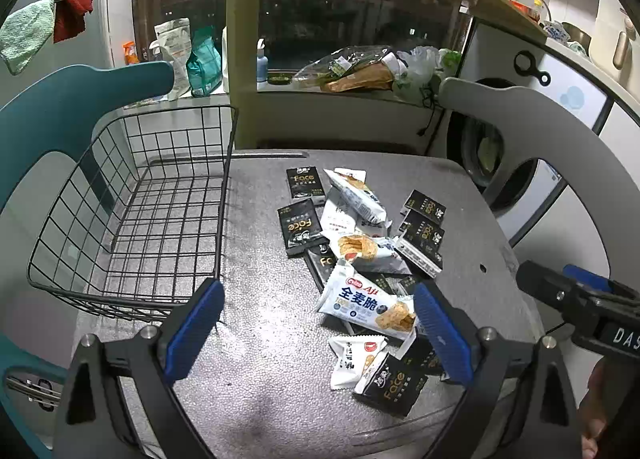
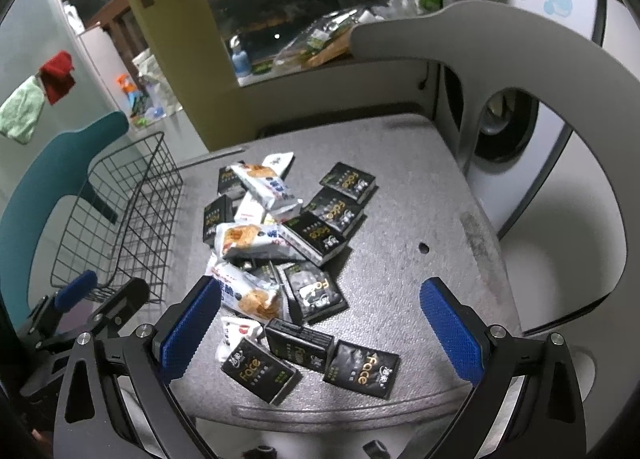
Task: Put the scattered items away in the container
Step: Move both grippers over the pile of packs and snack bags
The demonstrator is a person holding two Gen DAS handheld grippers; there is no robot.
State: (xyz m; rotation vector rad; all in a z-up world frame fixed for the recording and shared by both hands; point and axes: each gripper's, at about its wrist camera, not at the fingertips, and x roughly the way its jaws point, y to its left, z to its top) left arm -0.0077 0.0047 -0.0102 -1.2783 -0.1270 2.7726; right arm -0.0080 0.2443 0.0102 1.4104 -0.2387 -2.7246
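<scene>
A black wire basket (image 1: 132, 215) stands empty on the left of the grey table (image 1: 260, 339); it also shows in the right wrist view (image 2: 120, 219). A heap of black "Face" packets (image 1: 298, 223) and white snack packs (image 1: 368, 305) lies in the middle of the table, also seen in the right wrist view as black packets (image 2: 362, 373) and white packs (image 2: 248, 291). My left gripper (image 1: 318, 329) is open and empty above the table, just left of the heap's near end. My right gripper (image 2: 316, 329) is open and empty over the heap's near packets.
A teal chair (image 1: 60, 107) stands behind the basket and a grey chair (image 1: 552, 147) at the table's right. A shelf with bags (image 1: 360, 71) and a washing machine (image 1: 500, 163) lie beyond. The table's front edge (image 2: 340, 413) is near.
</scene>
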